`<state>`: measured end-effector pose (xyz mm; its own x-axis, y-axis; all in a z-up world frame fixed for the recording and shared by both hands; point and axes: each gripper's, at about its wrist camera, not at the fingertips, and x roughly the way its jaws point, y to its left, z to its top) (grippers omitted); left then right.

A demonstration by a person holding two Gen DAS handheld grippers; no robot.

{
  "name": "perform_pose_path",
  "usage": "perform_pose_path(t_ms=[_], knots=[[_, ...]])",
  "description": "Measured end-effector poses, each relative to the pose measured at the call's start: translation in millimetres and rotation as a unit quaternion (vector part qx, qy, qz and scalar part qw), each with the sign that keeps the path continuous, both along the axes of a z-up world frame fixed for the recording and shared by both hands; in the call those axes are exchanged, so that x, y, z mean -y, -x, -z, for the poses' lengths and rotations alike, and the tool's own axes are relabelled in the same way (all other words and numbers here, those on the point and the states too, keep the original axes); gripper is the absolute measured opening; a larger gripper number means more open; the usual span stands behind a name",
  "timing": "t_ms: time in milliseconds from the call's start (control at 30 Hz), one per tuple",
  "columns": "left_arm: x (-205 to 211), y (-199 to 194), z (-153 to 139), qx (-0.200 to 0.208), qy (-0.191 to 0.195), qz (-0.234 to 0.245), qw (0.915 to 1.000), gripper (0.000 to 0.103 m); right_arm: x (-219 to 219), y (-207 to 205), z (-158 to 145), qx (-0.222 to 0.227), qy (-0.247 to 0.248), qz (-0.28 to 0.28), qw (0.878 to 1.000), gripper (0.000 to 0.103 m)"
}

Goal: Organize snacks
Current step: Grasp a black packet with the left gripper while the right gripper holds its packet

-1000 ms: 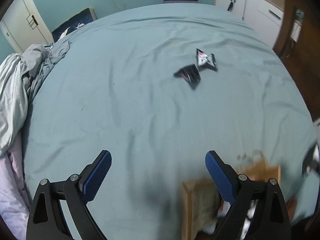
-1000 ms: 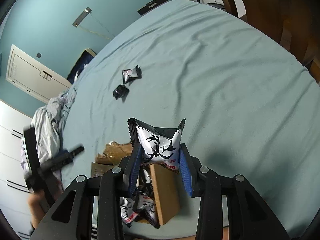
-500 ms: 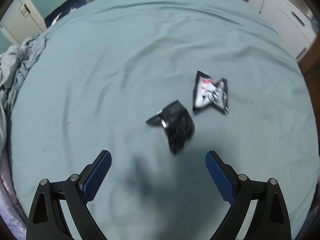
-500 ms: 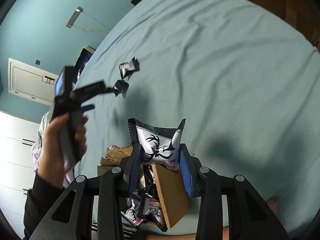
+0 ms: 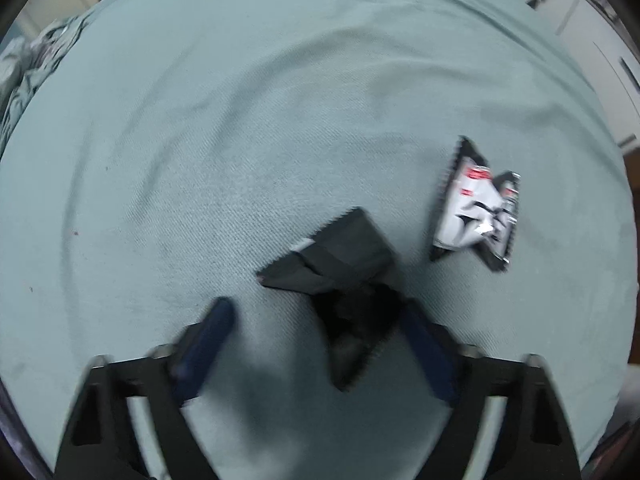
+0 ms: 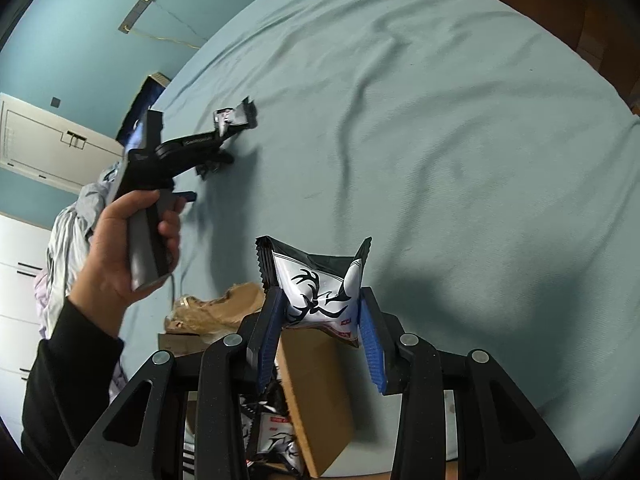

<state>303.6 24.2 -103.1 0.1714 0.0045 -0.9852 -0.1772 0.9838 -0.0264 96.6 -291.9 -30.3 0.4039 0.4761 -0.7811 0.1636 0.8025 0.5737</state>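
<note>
On the teal bedsheet (image 5: 280,120), going left to right in the left wrist view: the left gripper (image 5: 316,320) points down over a dark snack packet (image 5: 344,256), jaws closing, the packet's lower half between them. The right pad looks at its edge and the left pad is still apart, so no grip yet. Just right of it lies a white snack packet (image 5: 476,212), not touching the dark one.

Right wrist view, left to right: a hand (image 6: 124,256) in a dark sleeve holds the left gripper's handle out over the two far packets. Nearer, a crumpled brown paper bag (image 6: 224,304) sits beside an open cardboard box (image 6: 316,392) with more packets inside. The right gripper (image 6: 320,320) is narrow, clamped on a white packet with a black antler print (image 6: 320,284), held above the box.

Risks, as I judge them: the dark packet sits off-centre toward the right pad, so the closing jaws may push it sideways or catch only a crimped end and drop it on lifting. The pads could also pinch the sheet. The held packet is gripped low and could swing or slip before reaching the box.

Only the left view shows pad-to-packet spacing. Only the right view shows the box, the bag and the hand.
</note>
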Motion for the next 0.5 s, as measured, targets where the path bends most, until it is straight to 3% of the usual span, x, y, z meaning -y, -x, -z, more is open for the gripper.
perform_pose_path(t_ms=[67, 200, 333, 500], knots=[[-3, 7, -9, -0.002, 0.01, 0.006, 0.9999, 0.025, 1, 1, 0, -0.002, 0.006, 0.006, 1.0, 0.036], [-23, 35, -23, -0.014, 0.064, -0.016, 0.9978, 0.022, 3, 4, 0, -0.004, 0.019, 0.012, 1.0, 0.036], [-36, 74, -53, 0.007, 0.043, 0.001, 0.999, 0.022, 2, 10, -3, -0.002, 0.028, 0.02, 0.999, 0.036], [-49, 125, -96, 0.032, 0.048, 0.022, 0.9981, 0.022, 0, 17, -6, 0.009, 0.05, 0.023, 0.998, 0.036]])
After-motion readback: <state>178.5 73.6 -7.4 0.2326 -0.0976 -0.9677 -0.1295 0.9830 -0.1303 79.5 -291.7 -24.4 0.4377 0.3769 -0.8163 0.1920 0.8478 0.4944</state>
